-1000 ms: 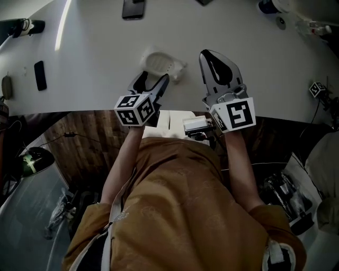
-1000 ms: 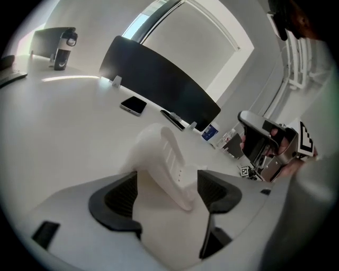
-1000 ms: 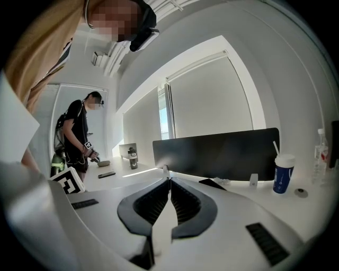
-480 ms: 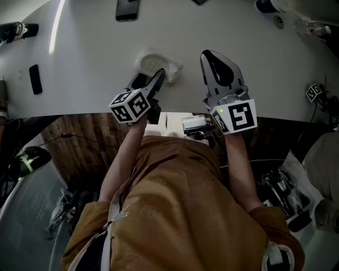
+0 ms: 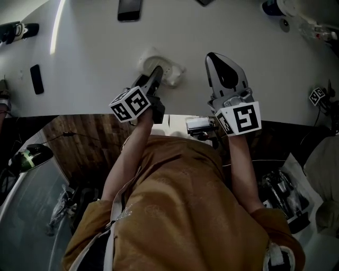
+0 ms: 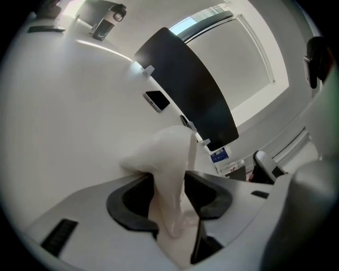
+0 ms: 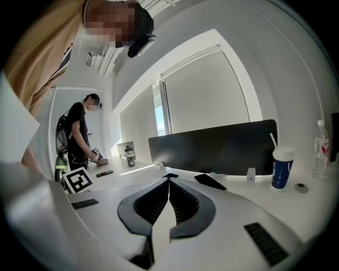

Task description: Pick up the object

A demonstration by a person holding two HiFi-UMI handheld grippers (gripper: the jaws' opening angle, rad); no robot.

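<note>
A small white dish (image 5: 172, 74) lies on the white table (image 5: 95, 63) near its front edge. My left gripper (image 5: 157, 72) reaches over the dish's near side, its jaws closing with the rim between them. In the left gripper view the dish's pale rim (image 6: 165, 153) stands upright in the gap of the left gripper (image 6: 170, 182), and both dark pads (image 6: 139, 198) touch it. To the right, my right gripper (image 5: 216, 57) hovers over bare table, shut with nothing in it. The right gripper view shows the right gripper (image 7: 169, 181) with its pads pressed together.
A dark phone (image 5: 129, 9) lies at the table's far side and a small black object (image 5: 36, 78) at the left. A cup (image 7: 281, 166) and a black screen (image 6: 196, 95) stand at the back. A marker tag (image 5: 317, 96) sits at the right edge. A person (image 7: 79, 135) stands far off.
My left gripper has moved forward onto the dish and its jaws have come in around the rim. The right gripper has barely shifted.
</note>
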